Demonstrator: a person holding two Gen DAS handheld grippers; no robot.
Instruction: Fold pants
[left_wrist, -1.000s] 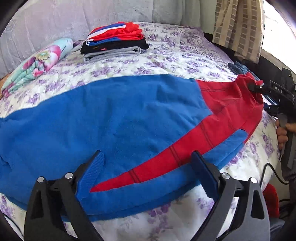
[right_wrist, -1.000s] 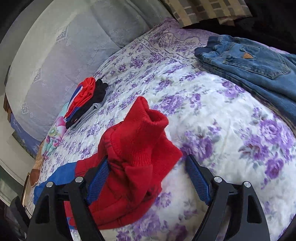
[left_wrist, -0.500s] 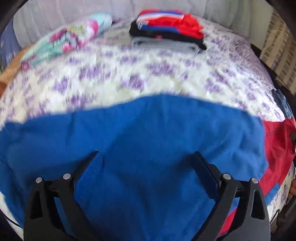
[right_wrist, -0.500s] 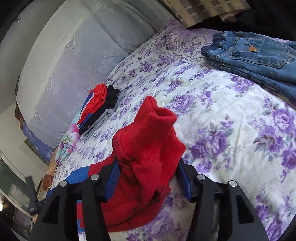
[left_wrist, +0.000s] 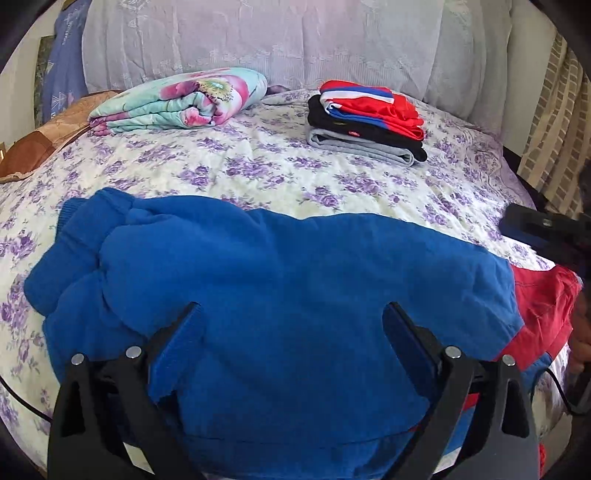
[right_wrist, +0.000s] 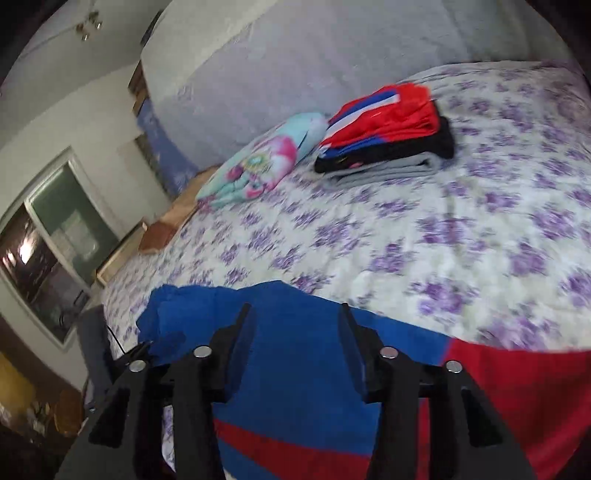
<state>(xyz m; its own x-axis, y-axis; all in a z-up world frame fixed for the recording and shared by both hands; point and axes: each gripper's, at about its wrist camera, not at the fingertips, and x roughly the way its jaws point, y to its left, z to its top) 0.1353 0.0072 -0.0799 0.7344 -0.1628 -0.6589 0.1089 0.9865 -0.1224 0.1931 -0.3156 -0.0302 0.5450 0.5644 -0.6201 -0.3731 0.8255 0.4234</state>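
Observation:
The blue pants with red panels (left_wrist: 295, 266) lie spread across the near side of the bed, waistband bunched at the left, red part at the right. They also show in the right wrist view (right_wrist: 295, 354). My left gripper (left_wrist: 291, 317) is open and hovers over the blue cloth near the front edge. My right gripper (right_wrist: 293, 317) is partly open, its jaws apart over the blue cloth with nothing between them. The right gripper also shows in the left wrist view (left_wrist: 539, 229) at the right edge, above the red part.
A stack of folded clothes (left_wrist: 365, 118) sits at the back of the flowered bed (left_wrist: 258, 162), also in the right wrist view (right_wrist: 388, 136). A rolled floral blanket (left_wrist: 181, 103) lies left of it. A window and furniture stand left of the bed.
My right gripper has let go of the red cuff and swung left over the blue cloth. My left gripper has tilted up; the pants' red end now lies flat.

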